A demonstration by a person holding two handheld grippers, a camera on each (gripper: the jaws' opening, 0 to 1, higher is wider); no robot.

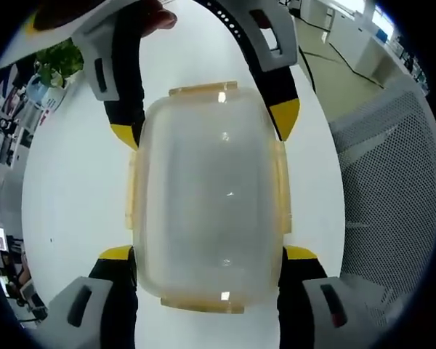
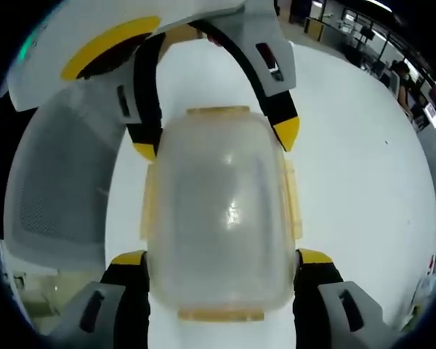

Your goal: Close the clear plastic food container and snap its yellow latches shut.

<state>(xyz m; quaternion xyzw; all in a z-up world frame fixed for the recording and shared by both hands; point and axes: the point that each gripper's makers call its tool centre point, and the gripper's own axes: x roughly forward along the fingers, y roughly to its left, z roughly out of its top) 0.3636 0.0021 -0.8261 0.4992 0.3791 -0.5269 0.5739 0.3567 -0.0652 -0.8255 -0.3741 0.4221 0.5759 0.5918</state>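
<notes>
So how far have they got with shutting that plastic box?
The lid looks already seated on the clear container, which rests on the white table. In hand: the left gripper and right gripper each straddle one end of it. Whether the yellow latches are snapped down can't be told, so they may be what's left.

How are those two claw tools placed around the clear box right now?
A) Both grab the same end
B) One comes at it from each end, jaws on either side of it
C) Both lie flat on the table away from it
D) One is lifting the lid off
B: in the left gripper view the left gripper straddles the near end of the container and the right gripper straddles the far end.
</notes>
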